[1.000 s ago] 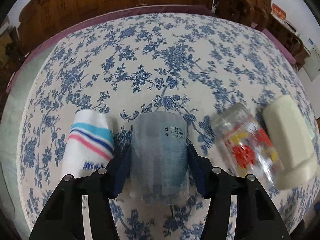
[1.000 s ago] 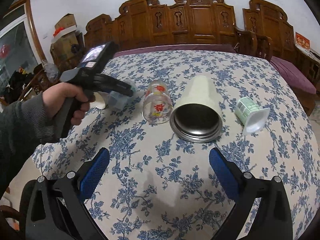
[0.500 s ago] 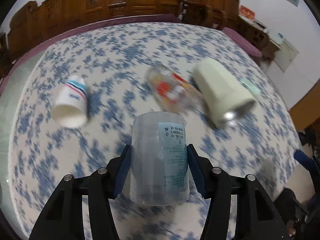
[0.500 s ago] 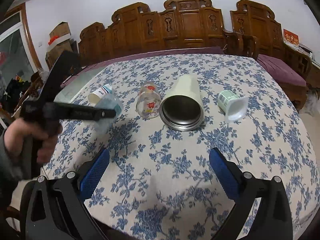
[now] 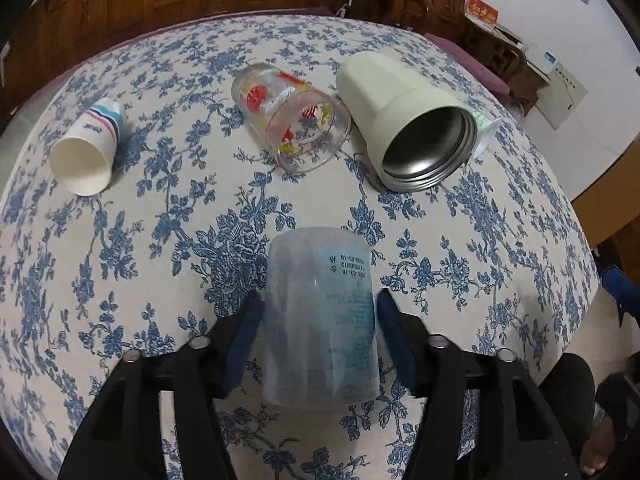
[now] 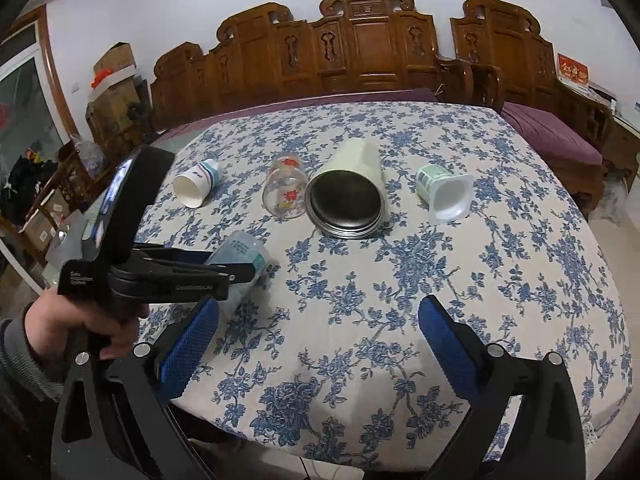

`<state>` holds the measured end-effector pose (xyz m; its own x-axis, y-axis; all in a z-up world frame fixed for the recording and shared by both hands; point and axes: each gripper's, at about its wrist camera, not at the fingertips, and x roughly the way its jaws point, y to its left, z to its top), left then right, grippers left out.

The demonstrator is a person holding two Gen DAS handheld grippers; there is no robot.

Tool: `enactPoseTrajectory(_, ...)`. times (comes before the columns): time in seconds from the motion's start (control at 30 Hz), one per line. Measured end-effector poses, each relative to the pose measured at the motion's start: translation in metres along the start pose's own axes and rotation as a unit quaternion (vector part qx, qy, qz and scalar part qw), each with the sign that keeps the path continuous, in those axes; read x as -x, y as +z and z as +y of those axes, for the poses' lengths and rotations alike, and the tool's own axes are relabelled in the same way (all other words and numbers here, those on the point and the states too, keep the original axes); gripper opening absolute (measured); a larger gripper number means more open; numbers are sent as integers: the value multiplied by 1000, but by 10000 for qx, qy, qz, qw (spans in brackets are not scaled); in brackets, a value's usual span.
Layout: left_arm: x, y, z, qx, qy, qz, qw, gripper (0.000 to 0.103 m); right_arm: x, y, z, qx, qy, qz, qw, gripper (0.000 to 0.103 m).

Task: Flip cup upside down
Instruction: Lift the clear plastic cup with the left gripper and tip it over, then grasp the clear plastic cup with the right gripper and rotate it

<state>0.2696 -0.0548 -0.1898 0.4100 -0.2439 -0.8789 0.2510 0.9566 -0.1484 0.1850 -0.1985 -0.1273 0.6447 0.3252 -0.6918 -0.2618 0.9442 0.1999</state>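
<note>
My left gripper [image 5: 318,308] is shut on a translucent bluish plastic cup [image 5: 320,316] with a printed label. It holds the cup above the near left part of the table, closed end pointing away from the camera. In the right wrist view the same cup [image 6: 240,258] sits between the left gripper's black fingers [image 6: 192,270], tilted over the tablecloth. My right gripper [image 6: 318,338] is open and empty above the table's near edge.
On the blue-flowered tablecloth [image 6: 400,280] lie a paper cup [image 5: 88,148], a printed glass [image 5: 292,116], a cream steel-lined tumbler [image 5: 408,120] and a green-labelled yoghurt pot [image 6: 444,192], all on their sides. Carved wooden chairs [image 6: 360,48] stand behind.
My left gripper has lifted the plastic cup from the row and carried it toward the near left of the table. The right gripper has pulled back slightly.
</note>
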Motion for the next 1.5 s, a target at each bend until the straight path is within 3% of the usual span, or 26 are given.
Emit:
enactPoseTrajectory(0.17, 31, -7, 11, 27, 105, -393, 9992, 67, 0, 9, 2, 27, -23, 29, 10000, 100)
enactPoseTrajectory(0.43, 91, -27, 46, 283, 586, -1334, 9889, 90, -32, 29, 22, 292, 25, 415, 9987, 100)
enactPoseTrajectory(0.63, 112, -42, 77, 455, 987, -1779, 9780, 91, -67, 43, 48, 305, 268, 868, 9954, 96)
enactPoseTrajectory(0.77, 112, -49, 94, 532, 1172, -1880, 9737, 91, -98, 51, 68, 176, 531, 1499, 9871, 82)
enactPoseTrajectory(1.03, 107, -53, 114, 733, 1174, -1797, 9739, 91, -159, 54, 70, -664, 583, 2627, 9608, 81)
enactPoseTrajectory(1.5, 101, -56, 107, 606, 1064, -1705, 9777, 91, -190, 54, 65, -1211, 878, 3254, 9337, 78)
